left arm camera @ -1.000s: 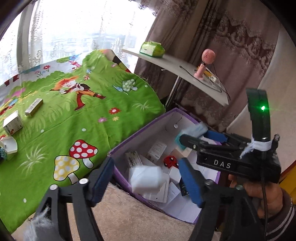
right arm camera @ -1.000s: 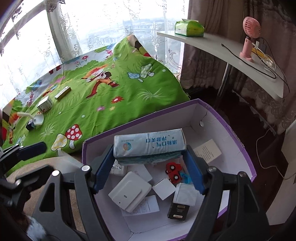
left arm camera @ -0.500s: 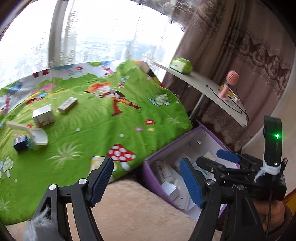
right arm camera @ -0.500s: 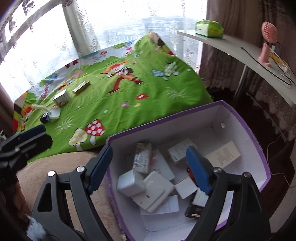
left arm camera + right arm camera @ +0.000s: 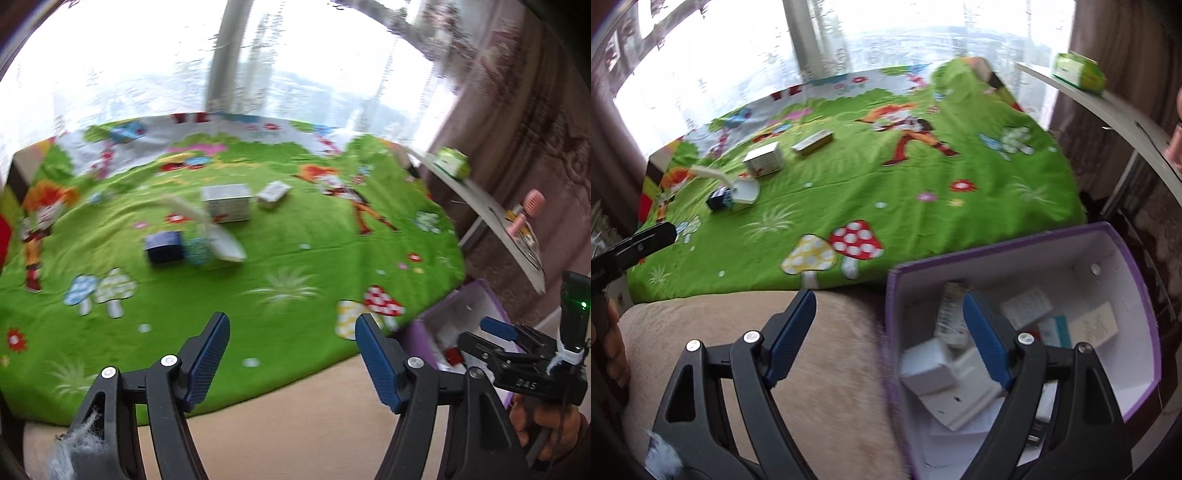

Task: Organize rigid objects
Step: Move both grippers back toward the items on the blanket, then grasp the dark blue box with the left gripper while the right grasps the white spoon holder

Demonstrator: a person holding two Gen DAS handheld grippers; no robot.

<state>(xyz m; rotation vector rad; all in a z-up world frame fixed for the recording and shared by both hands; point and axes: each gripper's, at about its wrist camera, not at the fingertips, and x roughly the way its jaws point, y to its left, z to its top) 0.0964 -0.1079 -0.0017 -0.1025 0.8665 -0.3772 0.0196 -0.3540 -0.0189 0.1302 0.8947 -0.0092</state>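
Observation:
A purple box with white walls sits on the floor beside the bed and holds several small boxes and cards; it also shows in the left wrist view. On the green cartoon blanket lie a grey-white carton, a small flat box, a dark blue box and a white lamp-like item. My left gripper is open and empty over the blanket's near edge. My right gripper is open and empty above the box's left wall.
A beige cushion edge runs under both grippers. A white shelf at right carries a green tissue pack and a pink fan. Curtains and a window stand behind the bed.
My right gripper let go of the long blue-white box into the purple box and swung left. My left gripper turned left from the box toward the items on the blanket.

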